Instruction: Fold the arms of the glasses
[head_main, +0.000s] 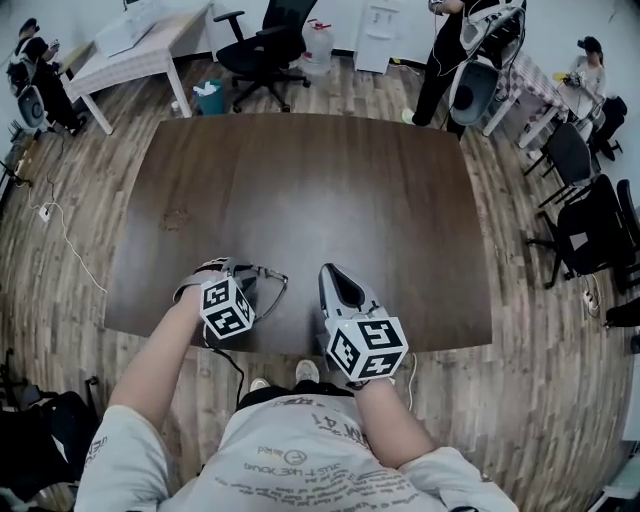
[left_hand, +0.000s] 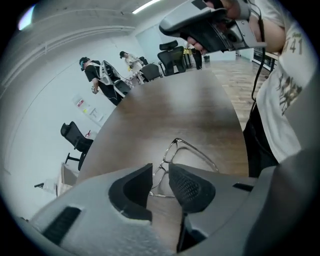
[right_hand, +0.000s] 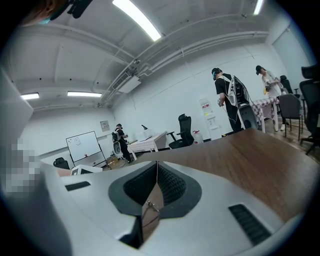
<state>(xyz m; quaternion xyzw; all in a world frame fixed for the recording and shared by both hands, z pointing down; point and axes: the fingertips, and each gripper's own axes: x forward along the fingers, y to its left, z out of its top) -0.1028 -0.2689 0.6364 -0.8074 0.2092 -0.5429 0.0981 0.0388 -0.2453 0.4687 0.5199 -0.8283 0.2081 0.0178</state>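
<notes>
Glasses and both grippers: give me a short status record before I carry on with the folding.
glasses: thin metal frame, lying on the table near its front edge
arms of the glasses: one sticks out from the frame, not folded; the other is hidden behind a jaw
left gripper: jaws apart, pointed down at the glasses, frame seen through the gap, pads not pressing on it
right gripper: jaws together, holding nothing, apart from the glasses
task: folding not yet done

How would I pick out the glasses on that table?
Find the big dark wooden table. At its near edge, just ahead of the left gripper, lie the glasses. Their thin wire frame is nothing like the bulky gripper.
</notes>
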